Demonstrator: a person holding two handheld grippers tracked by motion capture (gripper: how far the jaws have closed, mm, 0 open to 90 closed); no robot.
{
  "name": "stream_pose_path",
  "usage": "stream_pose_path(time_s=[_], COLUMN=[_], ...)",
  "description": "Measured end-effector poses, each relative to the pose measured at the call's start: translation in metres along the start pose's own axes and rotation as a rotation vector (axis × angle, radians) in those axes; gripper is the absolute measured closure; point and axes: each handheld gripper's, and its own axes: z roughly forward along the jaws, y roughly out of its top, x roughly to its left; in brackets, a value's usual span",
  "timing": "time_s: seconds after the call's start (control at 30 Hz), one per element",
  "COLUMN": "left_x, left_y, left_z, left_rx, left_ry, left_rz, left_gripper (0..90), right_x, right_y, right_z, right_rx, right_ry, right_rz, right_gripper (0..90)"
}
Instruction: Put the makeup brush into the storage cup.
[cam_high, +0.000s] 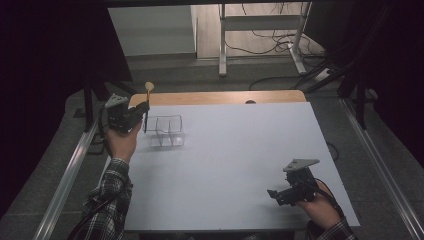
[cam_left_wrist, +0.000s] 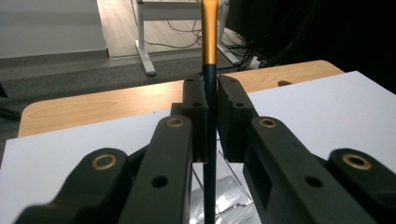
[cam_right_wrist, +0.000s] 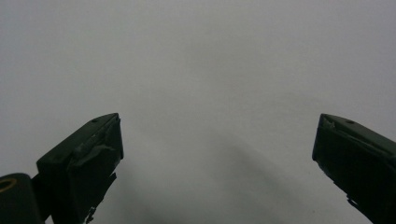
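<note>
My left gripper (cam_high: 142, 108) is shut on a paintbrush (cam_high: 146, 111) with a dark handle and a golden ferrule, held upright at the far left of the white sheet. In the left gripper view the jaws pinch the brush's dark handle (cam_left_wrist: 209, 154) and its golden ferrule (cam_left_wrist: 209, 32) rises above them. Just right of the brush stands a clear plastic organiser (cam_high: 167, 131) with compartments; its corner (cam_left_wrist: 229, 186) shows below the jaws. My right gripper (cam_high: 272, 192) rests near the front right of the sheet, open, its jaws wide apart over bare white surface (cam_right_wrist: 210, 93).
The white sheet (cam_high: 235, 160) covers a wooden table whose far edge (cam_high: 215, 97) shows. Beyond it are a grey floor, white desk legs (cam_high: 222, 45) and cables. Metal rails (cam_high: 65, 180) run along both sides.
</note>
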Motion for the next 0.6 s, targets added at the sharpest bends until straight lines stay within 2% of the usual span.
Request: stream_pose_path(time_s=[0.6], left_x=[0.003], left_y=[0.004], left_z=[0.014], left_rx=[-0.008], left_ry=[0.009], left_rz=[0.002], left_gripper=[83.5], right_x=[0.0], right_y=[0.0], right_z=[0.0], right_rx=[0.004], right_ry=[0.005], right_rz=[-0.003], right_gripper=[2.0])
